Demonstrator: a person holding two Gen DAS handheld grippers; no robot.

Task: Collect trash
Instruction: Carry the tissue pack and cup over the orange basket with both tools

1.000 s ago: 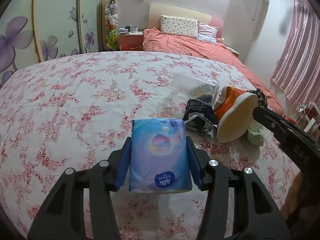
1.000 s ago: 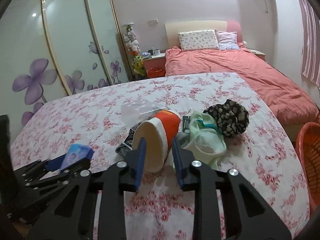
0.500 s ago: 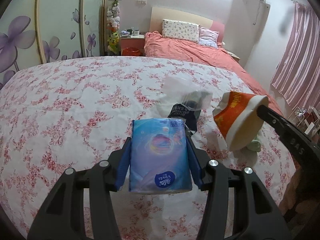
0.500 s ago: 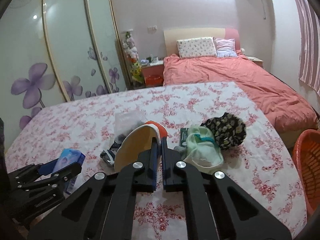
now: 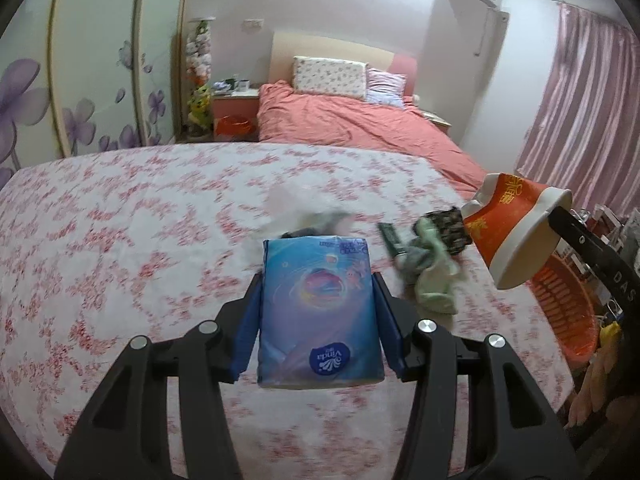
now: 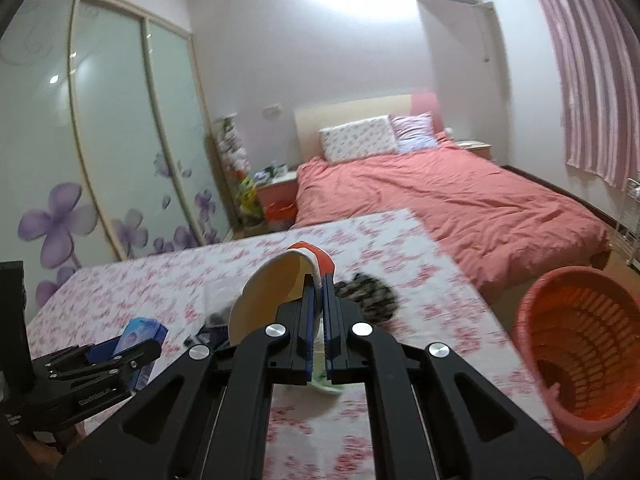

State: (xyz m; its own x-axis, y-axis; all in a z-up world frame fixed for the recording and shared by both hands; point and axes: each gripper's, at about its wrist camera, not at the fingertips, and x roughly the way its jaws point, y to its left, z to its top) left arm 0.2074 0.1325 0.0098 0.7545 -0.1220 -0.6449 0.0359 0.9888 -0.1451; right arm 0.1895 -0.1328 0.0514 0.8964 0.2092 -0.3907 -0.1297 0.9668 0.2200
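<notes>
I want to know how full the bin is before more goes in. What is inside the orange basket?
In the right wrist view the orange basket shows bare lattice walls and a dark, seemingly empty floor. Its near rim hides the closest part of the floor, so small trash there cannot be ruled out.

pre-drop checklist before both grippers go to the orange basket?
1. Right gripper grip on paper bowl: ok, shut on the rim, bowl lifted off the floral sheet.
2. Left gripper grip on blue tissue pack: ok, pads press on both sides.
3. Orange basket located: ok, on the floor beside the bed, lower right in the right wrist view.
4. Basket has room: ok, inside looks mostly empty.
5. Path from bowl to basket: cannot tell, frames are blurred.
6. Trash still left: not ok, green wrapper and dark patterned item remain on the sheet.
</notes>
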